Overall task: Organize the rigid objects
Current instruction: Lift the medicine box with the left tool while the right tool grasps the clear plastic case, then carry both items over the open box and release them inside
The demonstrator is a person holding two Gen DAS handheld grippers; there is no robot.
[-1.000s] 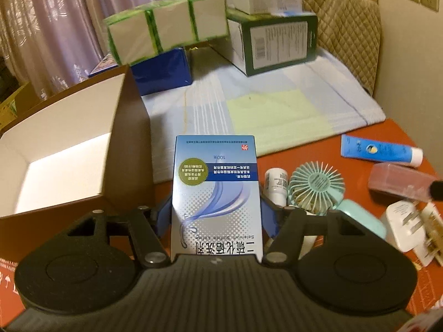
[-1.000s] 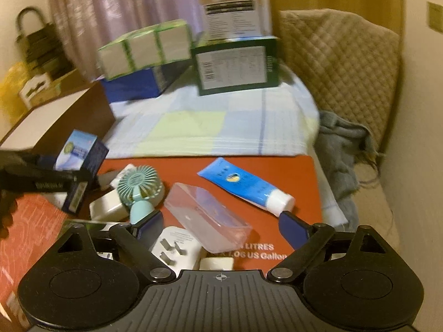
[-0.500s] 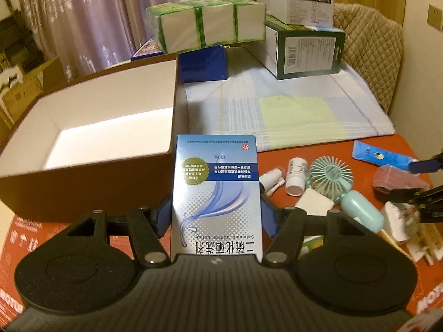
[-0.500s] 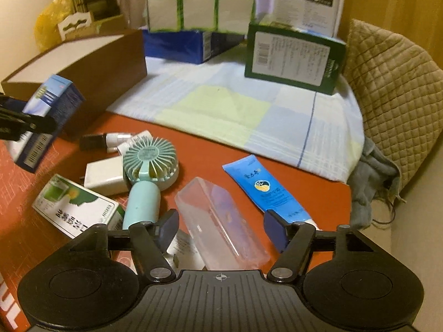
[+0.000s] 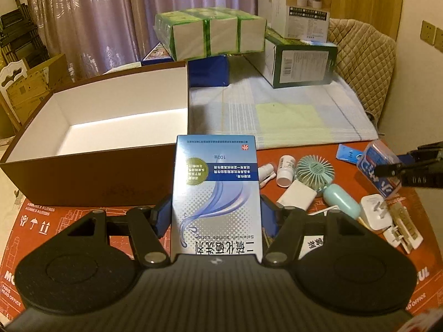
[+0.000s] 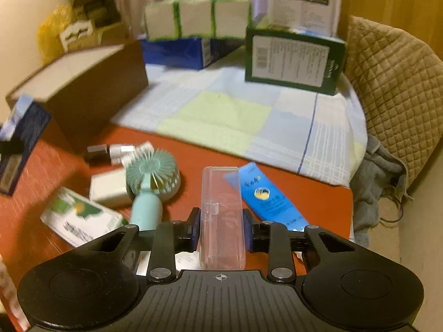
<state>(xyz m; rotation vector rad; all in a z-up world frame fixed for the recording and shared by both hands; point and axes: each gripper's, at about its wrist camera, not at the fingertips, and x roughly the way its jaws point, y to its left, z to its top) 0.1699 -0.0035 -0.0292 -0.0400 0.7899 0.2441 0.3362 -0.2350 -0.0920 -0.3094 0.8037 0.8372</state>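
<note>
Left claw [image 5: 216, 215] clamps lotion box [image 5: 216, 193] — right claw [image 6: 221, 229] clamps clear plastic case [image 6: 221, 215].

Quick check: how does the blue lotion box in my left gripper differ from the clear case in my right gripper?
The lotion box is opaque printed cardboard, blue and white; the clear plastic case is see-through with a small front clasp. The lotion box is broad, so the left gripper stands wide around it; the clear plastic case is narrow, so the right gripper closes much further. Both are rigid, held lengthwise between the fingers, pointing away from the cameras.
</note>
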